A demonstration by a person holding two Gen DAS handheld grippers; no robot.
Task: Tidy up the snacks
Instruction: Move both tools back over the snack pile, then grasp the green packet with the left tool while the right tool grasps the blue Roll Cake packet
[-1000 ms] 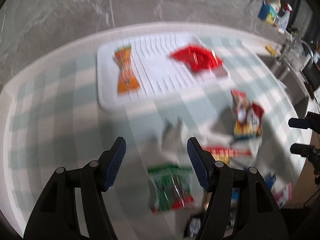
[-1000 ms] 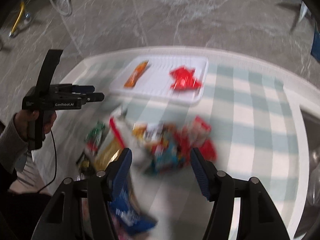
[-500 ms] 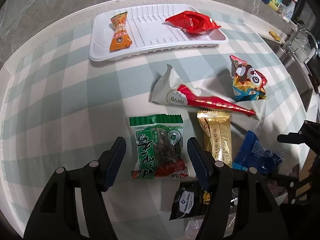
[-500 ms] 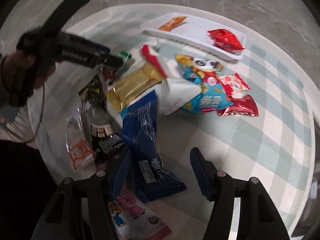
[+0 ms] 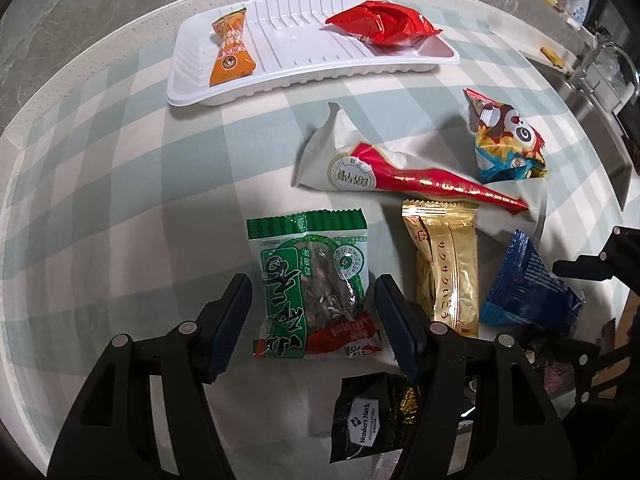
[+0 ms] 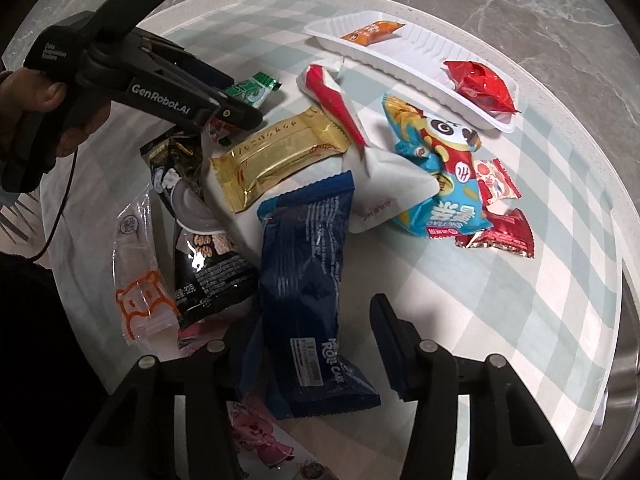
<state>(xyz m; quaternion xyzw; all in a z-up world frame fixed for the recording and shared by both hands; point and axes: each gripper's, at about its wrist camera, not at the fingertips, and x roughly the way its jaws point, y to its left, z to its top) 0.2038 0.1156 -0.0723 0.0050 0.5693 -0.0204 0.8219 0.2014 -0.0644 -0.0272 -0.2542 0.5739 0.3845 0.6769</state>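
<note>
My left gripper (image 5: 312,308) is open, its fingers on either side of a green snack pack (image 5: 312,284) lying on the checked tablecloth. My right gripper (image 6: 312,340) is open over a dark blue roll cake pack (image 6: 304,280). A white tray (image 5: 304,68) at the far side holds an orange pack (image 5: 230,52) and a red pack (image 5: 380,24). The left gripper (image 6: 224,108) also shows in the right wrist view, above the green pack (image 6: 250,90).
Loose on the cloth are a gold wafer pack (image 5: 448,264), a white and red cone pack (image 5: 400,168), a panda pack (image 5: 508,140), a black pack (image 5: 372,420), small red packs (image 6: 500,208) and a clear bear bag (image 6: 138,280). A sink (image 5: 592,92) lies to the right.
My left gripper came down and nearer, so the green pack now lies between its fingers. My right gripper came down over the blue roll cake pack.
</note>
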